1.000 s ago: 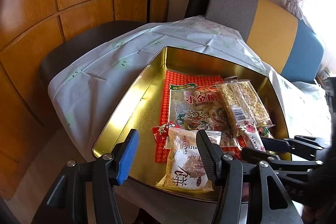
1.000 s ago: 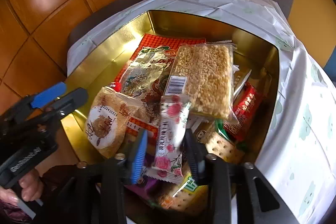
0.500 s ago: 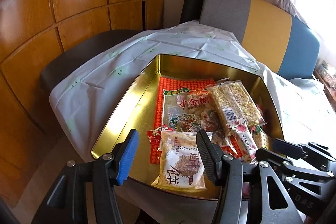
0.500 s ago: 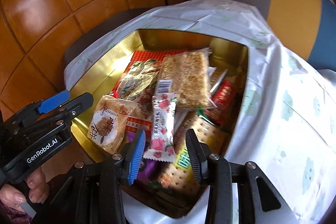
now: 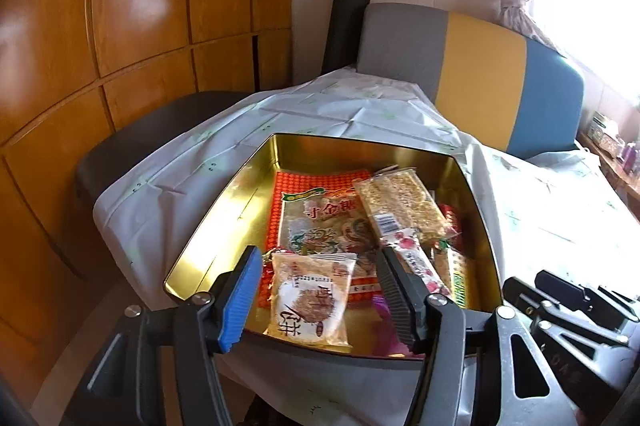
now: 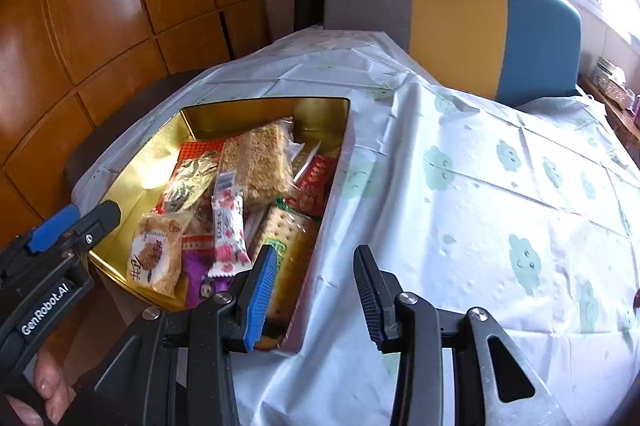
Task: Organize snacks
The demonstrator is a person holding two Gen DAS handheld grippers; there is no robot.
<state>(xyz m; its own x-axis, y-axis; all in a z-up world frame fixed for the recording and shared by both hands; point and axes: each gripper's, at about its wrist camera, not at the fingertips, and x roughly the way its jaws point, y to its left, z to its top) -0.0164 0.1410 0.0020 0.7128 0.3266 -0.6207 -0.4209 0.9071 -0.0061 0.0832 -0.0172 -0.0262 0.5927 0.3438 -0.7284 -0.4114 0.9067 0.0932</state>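
A gold tin on the tablecloth holds several snack packs. Among them are a beige round-cake packet, a rose-print bar, a puffed-rice bar, a cracker pack and a flat red pack. My left gripper hovers above the tin's near edge. Its jaws are opening and grip nothing; the beige packet lies in the tin below them. My right gripper is open and empty over the tin's right rim.
White tablecloth with green cloud prints stretches to the right of the tin. A grey, yellow and blue chair back stands behind the table, and a dark chair at its left. Wooden wall panels fill the left. A hand holds the left gripper.
Both grippers have drawn back and risen from the tin. The right one swung right, so the rose-print bar once seen between its fingers now lies to their left.
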